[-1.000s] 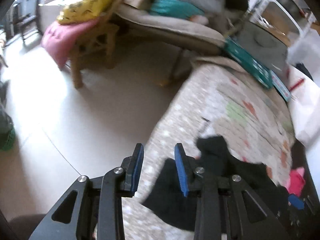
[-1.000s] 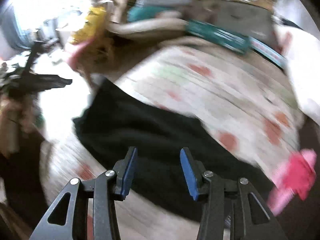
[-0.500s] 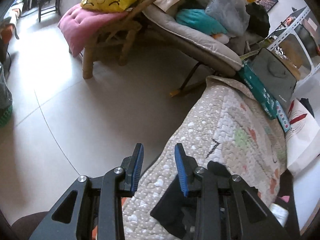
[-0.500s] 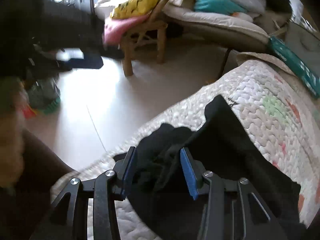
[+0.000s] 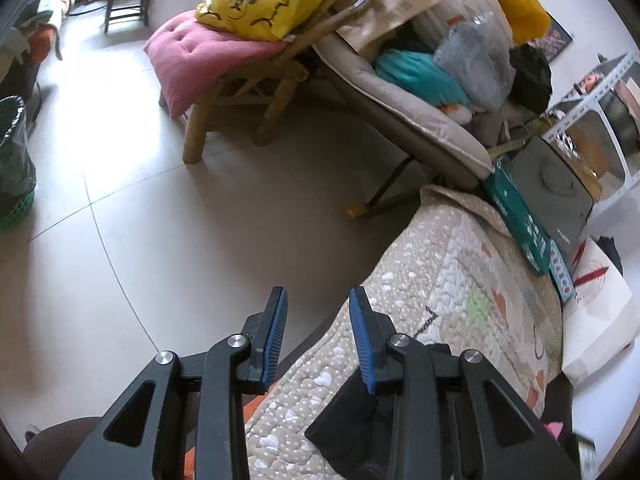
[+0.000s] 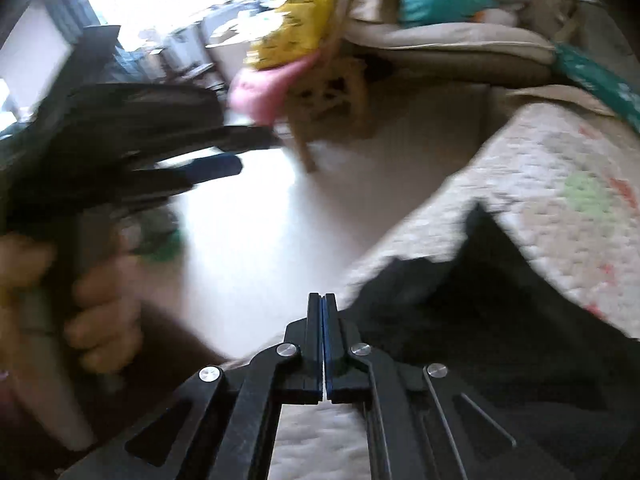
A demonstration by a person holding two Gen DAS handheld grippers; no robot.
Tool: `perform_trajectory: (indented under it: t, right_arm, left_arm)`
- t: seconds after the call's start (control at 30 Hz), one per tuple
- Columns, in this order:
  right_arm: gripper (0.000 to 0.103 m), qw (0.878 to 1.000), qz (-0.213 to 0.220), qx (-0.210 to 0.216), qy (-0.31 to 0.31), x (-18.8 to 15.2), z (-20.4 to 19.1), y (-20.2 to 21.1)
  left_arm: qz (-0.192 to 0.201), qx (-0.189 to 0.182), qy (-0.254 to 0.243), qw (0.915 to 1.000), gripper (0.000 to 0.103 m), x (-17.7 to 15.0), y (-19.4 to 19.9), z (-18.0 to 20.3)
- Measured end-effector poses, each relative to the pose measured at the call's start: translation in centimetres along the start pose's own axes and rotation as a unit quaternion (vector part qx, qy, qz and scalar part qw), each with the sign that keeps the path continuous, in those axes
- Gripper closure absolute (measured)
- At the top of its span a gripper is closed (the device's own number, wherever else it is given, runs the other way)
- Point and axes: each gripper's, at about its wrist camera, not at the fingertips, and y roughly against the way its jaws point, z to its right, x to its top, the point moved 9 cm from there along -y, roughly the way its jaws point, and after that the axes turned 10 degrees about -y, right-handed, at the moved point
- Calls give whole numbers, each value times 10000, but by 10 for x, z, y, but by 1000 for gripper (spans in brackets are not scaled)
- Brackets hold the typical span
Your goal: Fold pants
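right tongs (image 6: 323, 344) pressed together, whether pinching the black pants (image 6: 500, 312) unclear; left tongs (image 5: 318, 340) gape empty, likely needing another edge on the quilted bed (image 5: 460, 280)

The pants (image 6: 500, 320) are spread on the quilt (image 6: 560, 184) just right of the right gripper (image 6: 323, 312); a chair (image 5: 248, 80) is seen ahead, beyond the floor (image 5: 160, 208).

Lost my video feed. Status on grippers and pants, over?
Left gripper open, empty, off the quilt edge. Right gripper shut; grip on black pants unclear. Pants bunched on quilt. Nothing in the way.
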Motion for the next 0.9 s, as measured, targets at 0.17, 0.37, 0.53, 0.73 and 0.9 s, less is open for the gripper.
perform_trajectory:
  t: [0.17,0.37,0.53,0.73,0.9]
  right_arm:
    - [87,9843,401,-1430,953,10,-1,-7]
    - [62,9789,53,-1859,850,26,45,-41]
    - [92,9791,-179,-1946,554,21,75,-51]
    - [94,9917,255,-1263,-13,28,61,-13]
    - [94,9983,122,-567,47,14,17,-17]
  left_arm:
    - [-42,11,40,10000,72,0,-1,-3]
    - [-56,-28,-43,10000,72,0,-2,2]
    - [-100,-64,-57,9999,72,0,-4,3]
    - [-16,-9,-45,10000,72,1,-3,2]
    - [75,119,12,9999,70,2,-1,-2]
